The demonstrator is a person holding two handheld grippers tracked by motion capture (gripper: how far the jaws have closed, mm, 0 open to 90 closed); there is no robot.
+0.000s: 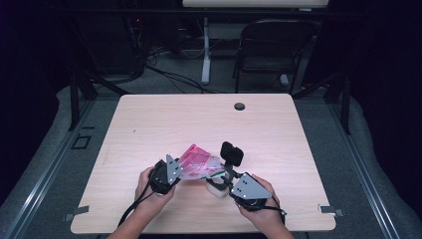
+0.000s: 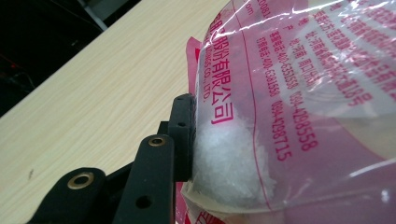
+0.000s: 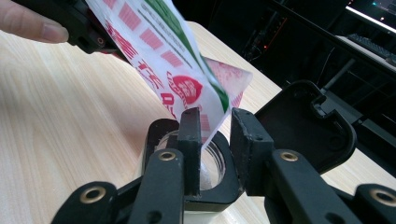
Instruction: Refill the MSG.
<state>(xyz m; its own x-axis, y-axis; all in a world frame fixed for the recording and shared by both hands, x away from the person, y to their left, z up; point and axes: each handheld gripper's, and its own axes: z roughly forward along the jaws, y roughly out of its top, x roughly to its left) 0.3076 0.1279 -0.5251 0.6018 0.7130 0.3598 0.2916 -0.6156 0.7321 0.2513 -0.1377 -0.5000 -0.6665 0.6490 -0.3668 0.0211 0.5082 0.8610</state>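
While the person's two hands sit at the near edge of the counter (image 1: 149, 119), each one grips a tool, and a plastic bag (image 1: 198, 164) hangs between them. Left tool (image 1: 169, 172) is clamped on the bag: in the left gripper view one black pad presses right into the clear film, with a clump of white crystals (image 2: 229, 158) bunched inside against it. The other jaw is hidden behind the bag there, so only that one side of the pinch shows. The bag is clear with pink-red print all over it.

Right tool (image 3: 212, 126) is a different story: its jaws stand apart, with the bag's lower corner dangling in the gap between them. From the right gripper view the film sits close to the left pad, but whether it actually touches is hard to tell. No pinch on it, anyway.

Just below that corner is a small jar (image 3: 210, 170) with a clear body, a black collar around its mouth and a black flip lid (image 3: 303, 123) swung open to the far side. It stands on the counter just ahead of the right hand (image 1: 263, 211).

Further out, a round cable hole (image 1: 240, 106) sits near the counter's far edge, and a dark folding chair (image 1: 271, 47) stands beyond it on the floor.
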